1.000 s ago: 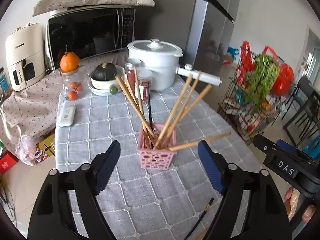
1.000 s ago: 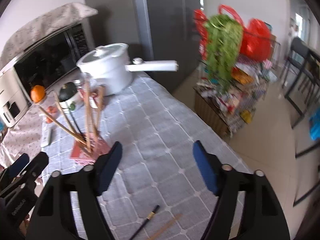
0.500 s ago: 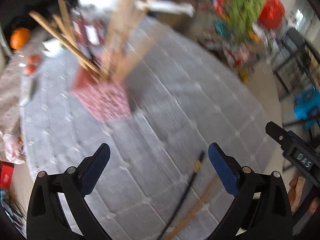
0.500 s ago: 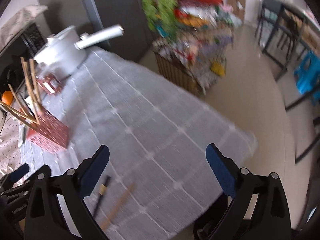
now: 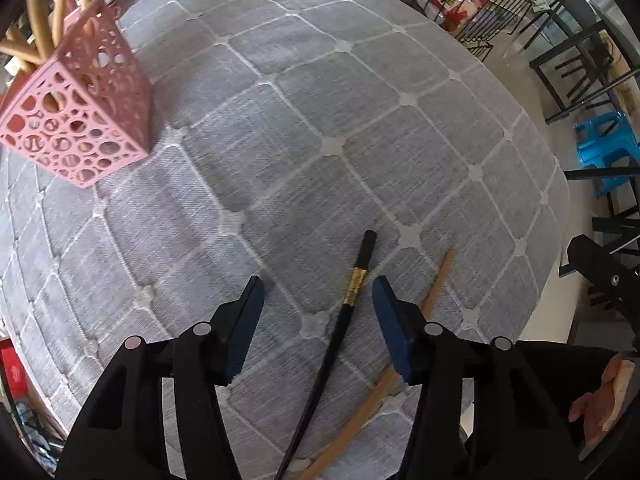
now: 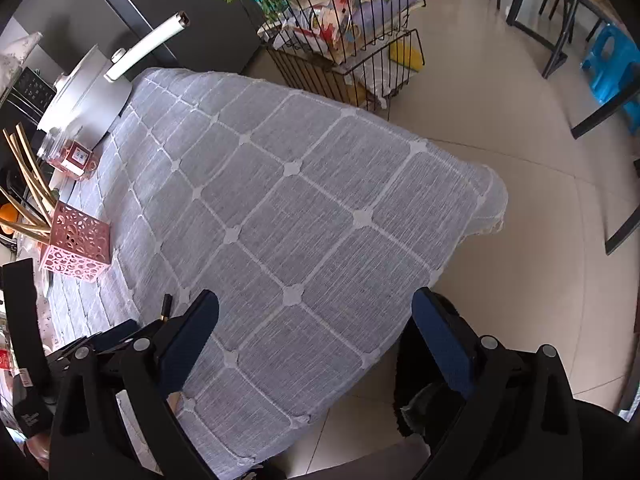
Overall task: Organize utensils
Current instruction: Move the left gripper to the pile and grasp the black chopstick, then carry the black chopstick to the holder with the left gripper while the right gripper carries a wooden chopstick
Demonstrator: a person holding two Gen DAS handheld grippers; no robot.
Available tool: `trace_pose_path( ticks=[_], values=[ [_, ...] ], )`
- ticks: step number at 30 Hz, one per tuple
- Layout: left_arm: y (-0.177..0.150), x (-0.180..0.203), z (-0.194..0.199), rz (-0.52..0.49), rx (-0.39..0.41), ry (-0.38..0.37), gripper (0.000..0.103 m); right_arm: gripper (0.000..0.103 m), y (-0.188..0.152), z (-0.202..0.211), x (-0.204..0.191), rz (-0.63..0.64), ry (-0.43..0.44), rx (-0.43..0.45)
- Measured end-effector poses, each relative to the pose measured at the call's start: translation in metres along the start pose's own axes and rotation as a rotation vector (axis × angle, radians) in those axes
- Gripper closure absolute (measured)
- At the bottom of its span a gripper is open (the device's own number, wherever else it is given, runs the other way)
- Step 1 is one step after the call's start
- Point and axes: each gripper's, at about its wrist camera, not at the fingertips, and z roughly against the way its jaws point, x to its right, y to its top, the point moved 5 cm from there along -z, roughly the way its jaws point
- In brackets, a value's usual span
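The left gripper [image 5: 318, 300] points down at the bench [image 5: 360, 128], which has a grey cloth with white lines on it. Its fingers [image 5: 244, 320] have just been closing in, but they are still apart and pinch nothing. A black chopstick [image 5: 340, 328] with a gold band lies flat on the cloth right between them, closer to the finger on the right side of the picture, and I cannot see either finger touching it. A wooden chopstick [image 5: 436, 284] lies just beside the black one, on its right in this view, passing partly under that same finger. Far off at the top left stands a pink holder [image 5: 80, 120] with round holes, and more wooden chopsticks [image 5: 60, 4] stick up out of it. The right gripper [image 6: 316, 320] hangs over the near corner of the bench with its fingers [image 6: 440, 336] spread wide and nothing between them. From that side you can see the tip of the black chopstick poking out by the left gripper, the pink holder at the left, a white pot [image 6: 92, 96] with a long handle behind it, and a wire rack [image 6: 352, 56] full of bags on the floor. A hand [image 5: 600, 396] shows at the bottom right edge of the left view.
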Motion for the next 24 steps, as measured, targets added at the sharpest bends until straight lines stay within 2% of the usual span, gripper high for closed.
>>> trace_pose_path(
  ticks=[4,5,8,10,15,19,22,24],
  values=[
    [0.001,0.011,-0.005,-0.052,0.046,0.048,0.056,0.009,0.000,-0.001,-0.002,0.009,-0.010,-0.007],
    [0.001,0.017,-0.006,-0.079,0.063,0.076,0.065,0.009,0.000,-0.002,-0.003,0.015,-0.017,-0.005],
    [-0.002,0.031,-0.008,-0.133,0.089,0.075,0.087,0.009,0.001,-0.001,-0.005,0.019,-0.029,0.010],
    [-0.003,0.032,-0.008,-0.127,0.093,0.068,0.095,0.009,0.002,0.000,-0.007,0.019,-0.040,0.024],
    [-0.010,0.007,0.003,-0.072,0.115,0.083,0.097,0.009,-0.002,-0.005,-0.017,0.028,-0.016,-0.017],
    [-0.011,-0.016,0.037,-0.020,0.198,0.067,0.097,0.014,-0.015,-0.012,-0.041,0.076,0.008,-0.064],
    [-0.014,-0.025,0.061,0.007,0.264,0.062,0.097,0.024,-0.027,-0.020,-0.063,0.125,0.009,-0.093],
    [-0.017,-0.028,0.073,0.021,0.291,0.059,0.097,0.037,-0.033,-0.026,-0.075,0.149,-0.004,-0.104]
  ],
)
